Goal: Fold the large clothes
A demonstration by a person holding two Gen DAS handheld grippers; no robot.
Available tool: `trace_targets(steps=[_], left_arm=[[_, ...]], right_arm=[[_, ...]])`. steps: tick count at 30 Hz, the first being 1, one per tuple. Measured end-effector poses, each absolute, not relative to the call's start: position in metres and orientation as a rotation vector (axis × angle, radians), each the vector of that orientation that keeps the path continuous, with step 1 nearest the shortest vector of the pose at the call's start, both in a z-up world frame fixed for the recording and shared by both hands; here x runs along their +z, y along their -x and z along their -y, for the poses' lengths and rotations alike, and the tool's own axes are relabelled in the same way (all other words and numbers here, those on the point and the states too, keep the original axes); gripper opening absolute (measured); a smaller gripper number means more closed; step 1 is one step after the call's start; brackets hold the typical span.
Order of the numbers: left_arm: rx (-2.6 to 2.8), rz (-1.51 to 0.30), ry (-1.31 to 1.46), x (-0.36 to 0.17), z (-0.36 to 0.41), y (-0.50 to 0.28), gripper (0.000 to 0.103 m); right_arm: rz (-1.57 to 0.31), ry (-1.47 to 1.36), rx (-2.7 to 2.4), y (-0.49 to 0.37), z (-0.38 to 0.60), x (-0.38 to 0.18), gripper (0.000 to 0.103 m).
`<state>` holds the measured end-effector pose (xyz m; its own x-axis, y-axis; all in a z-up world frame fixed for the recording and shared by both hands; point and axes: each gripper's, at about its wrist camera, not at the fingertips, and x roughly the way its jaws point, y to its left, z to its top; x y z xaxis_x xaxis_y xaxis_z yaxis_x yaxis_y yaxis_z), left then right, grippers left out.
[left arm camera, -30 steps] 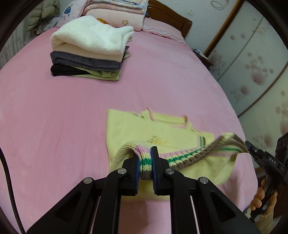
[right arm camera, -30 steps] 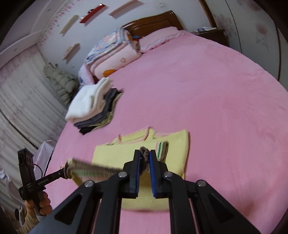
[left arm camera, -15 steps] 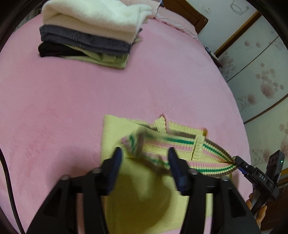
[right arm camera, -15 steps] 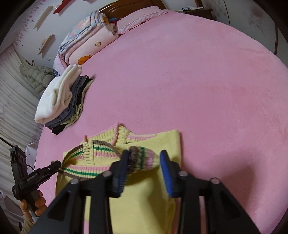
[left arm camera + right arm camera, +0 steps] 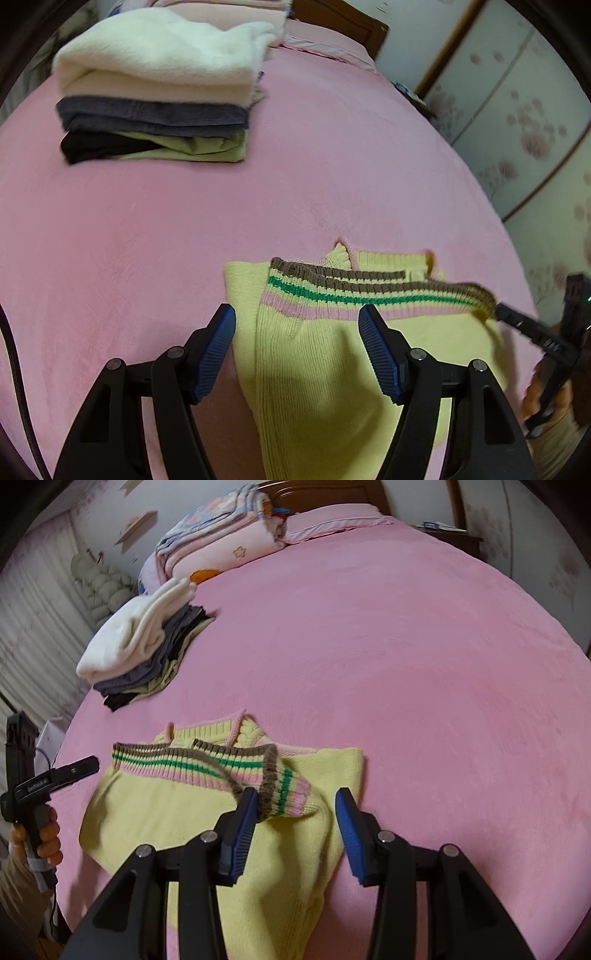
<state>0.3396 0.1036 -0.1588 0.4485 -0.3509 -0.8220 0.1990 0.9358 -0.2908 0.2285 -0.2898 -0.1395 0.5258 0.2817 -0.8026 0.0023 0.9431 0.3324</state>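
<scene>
Left wrist view: my left gripper point(image 5: 297, 347) hangs with jaws spread wide over the yellow knit sweater point(image 5: 332, 376), grasping nothing. The sweater lies lower centre on the pink bedspread point(image 5: 166, 229), its striped hem point(image 5: 369, 291) doubled up toward the collar. A stack of folded clothes point(image 5: 159, 110) sits upper left, well apart.

Right wrist view: my right gripper point(image 5: 295, 823) is likewise released; the hem's right corner point(image 5: 284, 790) rests between the blue pads point(image 5: 243, 827), touching the left one but unclamped. The other gripper shows at left edge, just beside the hem's far end.

I judge the bottom-to-top fold just laid down. The next move calls for backing both grippers clear without snagging the knit, then pressing the fold flat.
</scene>
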Motion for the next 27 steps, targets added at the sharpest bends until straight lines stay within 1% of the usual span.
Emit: trace_targets(steps=[2,6,9,14,16,18,25,27], left_arm=[[-0.351,-1.050,0.126,-0.161,-0.097,-0.341,0.067],[-0.381,-1.046,0.069,-0.167,-0.086,-0.348,0.062],[-0.390,-1.057,0.064,-0.171,-0.082,-0.353,0.060],[-0.390,-1.070,0.083,-0.177,-0.082,-0.359,0.050],[-0.385,-1.075,0.097,-0.181,-0.085,-0.361,0.042],[-0.380,-1.078,0.109,-0.185,-0.087,-0.365,0.038],[-0.364,-1.097,0.117,-0.191,-0.088,-0.369,0.037],[-0.361,-1.098,0.114,-0.191,-0.088,-0.370,0.037]], right_arm=[[-1.003,-0.311,0.195,-0.229,0.288,-0.138,0.043],[-0.975,-0.319,0.237,-0.227,0.288,-0.134,0.044],[-0.962,-0.329,0.243,-0.227,0.292,-0.134,0.049],[-0.978,-0.293,0.209,-0.233,0.294,-0.143,0.050],[-0.984,-0.275,0.198,-0.237,0.292,-0.147,0.050],[-0.990,-0.258,0.187,-0.242,0.290,-0.152,0.050],[-1.029,-0.255,0.173,-0.254,0.284,-0.169,0.049],[-1.024,-0.243,0.169,-0.253,0.282,-0.169,0.040]])
